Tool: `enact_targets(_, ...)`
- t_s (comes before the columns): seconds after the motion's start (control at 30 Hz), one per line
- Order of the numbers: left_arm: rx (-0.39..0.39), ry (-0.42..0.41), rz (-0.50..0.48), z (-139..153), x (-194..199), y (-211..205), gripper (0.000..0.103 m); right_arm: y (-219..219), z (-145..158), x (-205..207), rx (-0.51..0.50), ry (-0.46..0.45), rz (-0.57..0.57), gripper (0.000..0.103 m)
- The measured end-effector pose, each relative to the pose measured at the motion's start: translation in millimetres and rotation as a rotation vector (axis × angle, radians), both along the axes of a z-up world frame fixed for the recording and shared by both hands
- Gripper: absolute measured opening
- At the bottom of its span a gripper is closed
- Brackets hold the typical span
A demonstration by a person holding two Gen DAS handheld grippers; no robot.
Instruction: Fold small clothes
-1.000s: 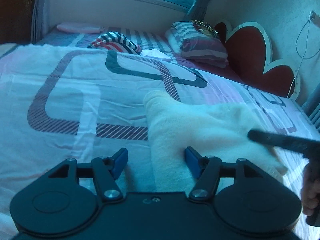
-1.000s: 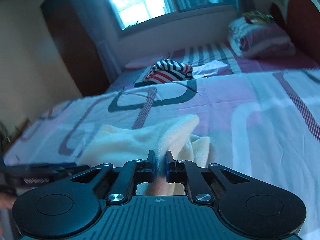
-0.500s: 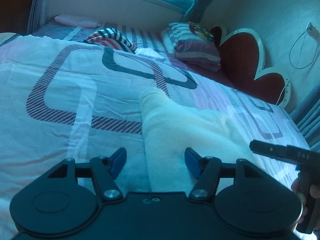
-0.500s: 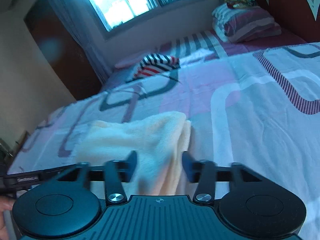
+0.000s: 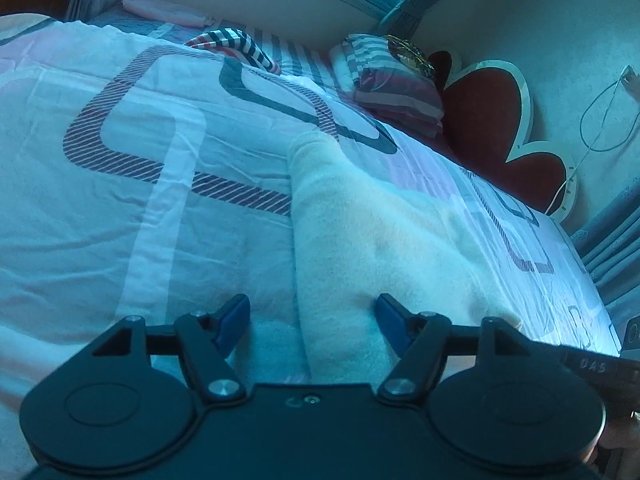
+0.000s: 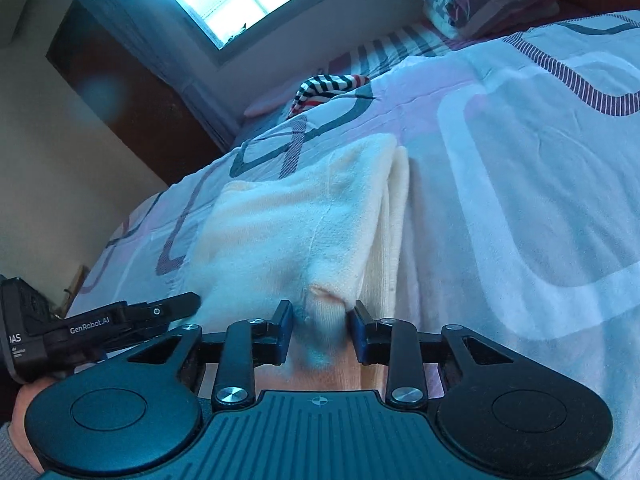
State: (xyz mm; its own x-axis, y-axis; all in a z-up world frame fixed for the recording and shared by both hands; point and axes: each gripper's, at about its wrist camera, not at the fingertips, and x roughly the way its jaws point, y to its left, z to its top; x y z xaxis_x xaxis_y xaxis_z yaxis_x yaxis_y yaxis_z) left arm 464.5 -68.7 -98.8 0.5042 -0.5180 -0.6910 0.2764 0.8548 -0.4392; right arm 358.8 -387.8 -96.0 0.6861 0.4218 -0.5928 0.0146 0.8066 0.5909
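Both tools set at the cream garment's near edge on the bed
Left tool (image 5: pixel 314 320) spread wide; right tool (image 6: pixel 319 326) part-parted astride the cream garment (image 6: pixel 304 216), unclamped: pinch all layers evenly.

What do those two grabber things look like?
The left gripper and right gripper are matte black plastic with round discs, silver screws and blue finger pads. White lettering reads "GenRobot.AI" and "DAS". A bare hand with a grey cuff holds one.

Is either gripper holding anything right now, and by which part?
Left gripper: open, holding nothing. Right gripper: jaws close around a raised fold of the cream garment, near its edge; firm clamping cannot be told.
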Motion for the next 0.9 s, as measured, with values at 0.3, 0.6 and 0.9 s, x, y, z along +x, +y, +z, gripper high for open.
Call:
enact_targets(0.3, 0.061, 0.025, -0.08, 1.9, -3.5, -12.9, 0.068, -5.0, 0.3, -24.4, -0.023, 0.028, -0.027, 0.007)
enact_targets(0.6, 0.139, -0.048, -0.075, 12.4, -65.9, -14.8, 0.06, 20.3, 25.3, -48.5, -0.206, -0.032, 0.021, 0.011)
enact_targets(0.9, 0.25, -0.094, -0.111, 9.0, -121.3, -15.7, 0.062, 48.3, 9.5, -92.7, -0.307, 0.049, 0.102, 0.011)
